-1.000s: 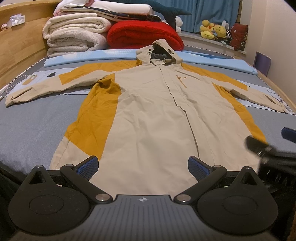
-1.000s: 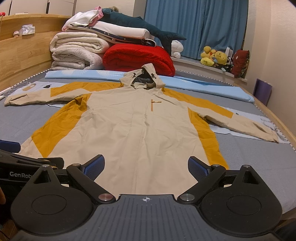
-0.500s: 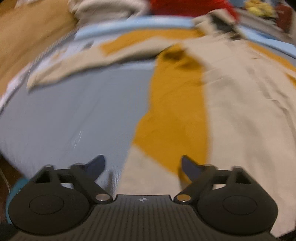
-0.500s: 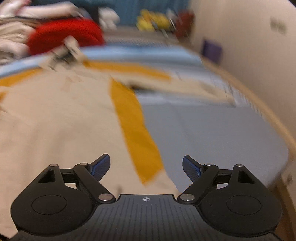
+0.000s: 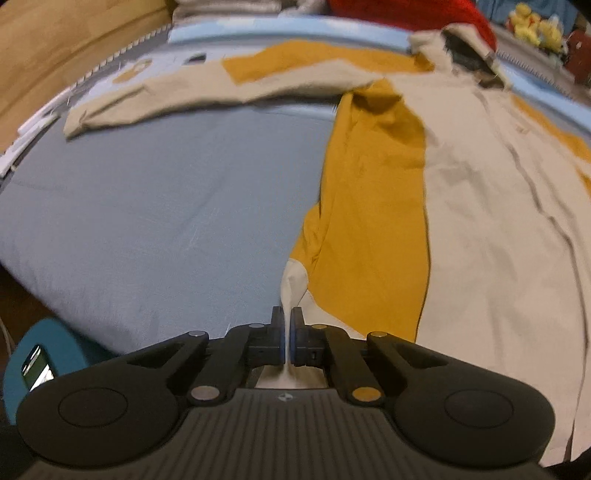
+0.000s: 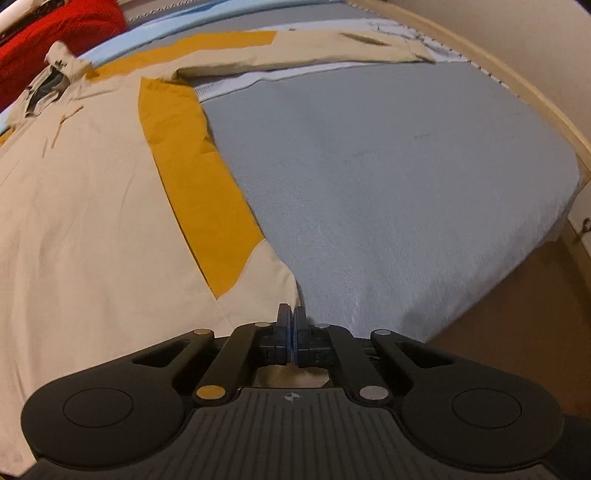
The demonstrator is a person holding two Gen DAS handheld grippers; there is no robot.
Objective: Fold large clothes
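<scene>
The coat (image 5: 461, 221) is lying flat on the bed (image 5: 166, 203), running lengthwise away from both claws; the left claw (image 5: 287, 332) and right claw (image 6: 291, 332) are clamping its near hem corners.

The coat (image 5: 480, 229) is beige with mustard-yellow panels. It lies on a grey-blue sheet (image 5: 147, 206). Behind it: a red blanket (image 6: 55, 26), a pale blue strip (image 5: 258, 33).

Left gripper (image 5: 287, 325), wide open a second ago, now pinched on the coat (image 5: 461, 221) hem corner at lower centre, right gripper (image 6: 290, 325) likewise clamped on the opposite corner, both views swung apart and downward
</scene>
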